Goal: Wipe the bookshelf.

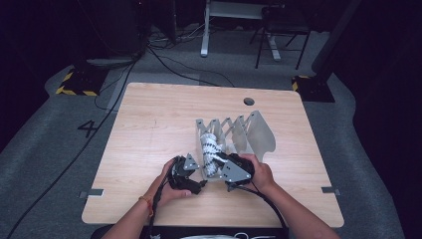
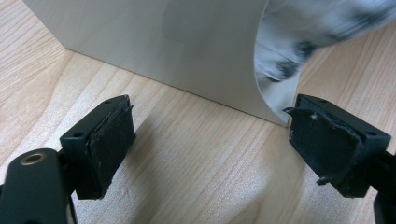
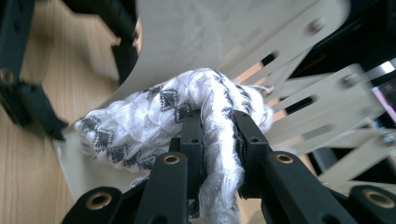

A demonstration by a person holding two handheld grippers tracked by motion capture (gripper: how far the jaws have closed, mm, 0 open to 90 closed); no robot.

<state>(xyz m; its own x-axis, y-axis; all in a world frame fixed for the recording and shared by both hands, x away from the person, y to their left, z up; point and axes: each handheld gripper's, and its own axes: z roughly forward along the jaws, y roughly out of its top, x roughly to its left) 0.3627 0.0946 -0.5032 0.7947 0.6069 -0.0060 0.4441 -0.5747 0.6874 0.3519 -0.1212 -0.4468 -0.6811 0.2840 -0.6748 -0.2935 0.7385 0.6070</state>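
White patterned cloth (image 3: 154, 116) rolled lengthwise in rack (image 1: 259, 130), right gripper (image 3: 218, 135) clamping it

The place looked like a lab or recording studio set up for test work. A lone light-wood table (image 1: 149, 129) stood on grey carpet (image 1: 45, 149) amid dark surroundings. Black cables (image 1: 164, 57) trailed across the floor, yellow-and-black hazard tape (image 1: 74, 89) marked stand bases, a number "4" (image 1: 87, 128) was marked on the carpet, and a chair (image 1: 281, 30) stood beyond.
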